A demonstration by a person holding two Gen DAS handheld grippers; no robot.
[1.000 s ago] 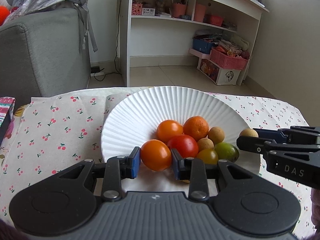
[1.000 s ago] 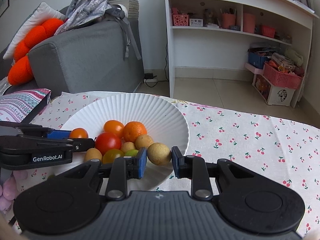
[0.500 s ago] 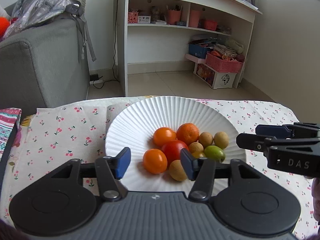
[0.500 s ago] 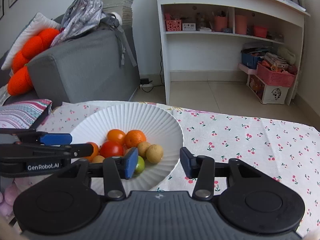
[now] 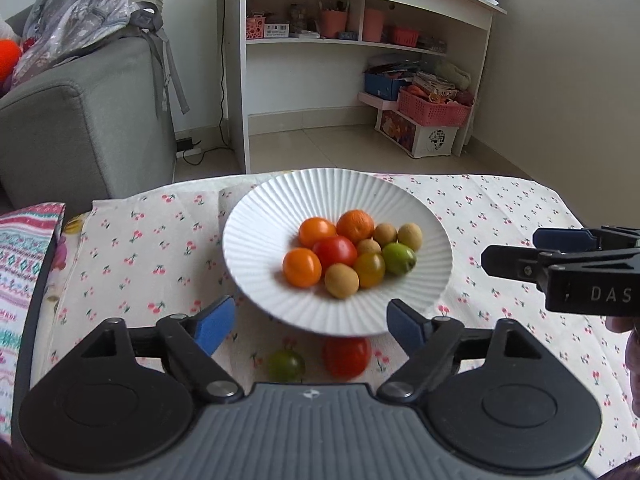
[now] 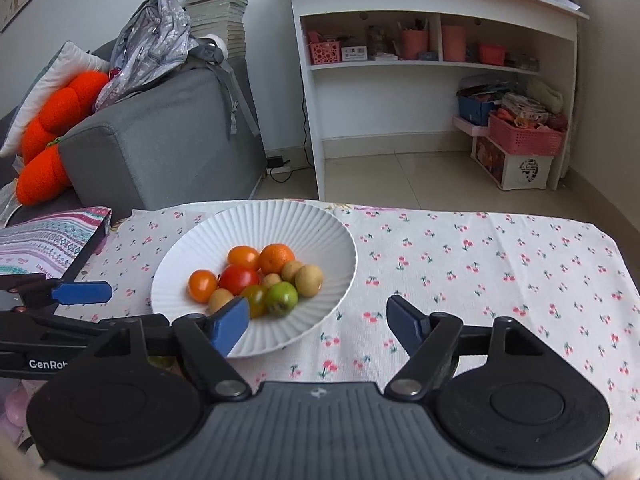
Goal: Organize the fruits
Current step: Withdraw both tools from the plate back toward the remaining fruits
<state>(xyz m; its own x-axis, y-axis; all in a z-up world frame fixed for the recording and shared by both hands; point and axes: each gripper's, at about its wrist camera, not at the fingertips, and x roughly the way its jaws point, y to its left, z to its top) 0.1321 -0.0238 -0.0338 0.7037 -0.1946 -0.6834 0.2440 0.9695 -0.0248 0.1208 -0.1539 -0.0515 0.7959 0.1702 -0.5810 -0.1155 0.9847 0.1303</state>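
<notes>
1. A white ribbed plate (image 5: 256, 240) is seen at the centre of the left wrist view, set on a cherry-print tablecloth (image 5: 132, 248); in the right wrist view the same plate (image 6: 200, 236) lies left of centre.
2. Nine fruits are gathered in the plate's hollow, touching one another: an orange tomato (image 5: 302, 267) at the lower left of the pile, a red tomato (image 5: 335, 251) in the middle, a second orange tomato (image 5: 317, 231) above it, and a mandarin (image 5: 355, 225) at the top.
3. A green fruit (image 5: 399, 258) is seen at the right of the pile, a yellow-green tomato (image 5: 369, 269) just beside it, and four small tan round fruits around them, one (image 5: 341, 281) at the lower edge of the pile.
4. Two more fruits are left on the cloth below the plate, near the bottom centre of the left wrist view: a red tomato on the cloth (image 5: 346, 356) and a green tomato on the cloth (image 5: 286, 365), side by side and slightly apart.
5. The left gripper (image 5: 310, 322) is shown with its blue-padded jaws wide and opening further; nothing is held, and only the plate's near rim and the two loose fruits are framed between them.
6. The right gripper (image 6: 316, 322) is likewise spread and opening, with nothing gripped; bare cloth and the plate's lower right rim are seen between its jaws.
7. Each gripper is visible at the other camera's side edge, clear of the plate.
</notes>
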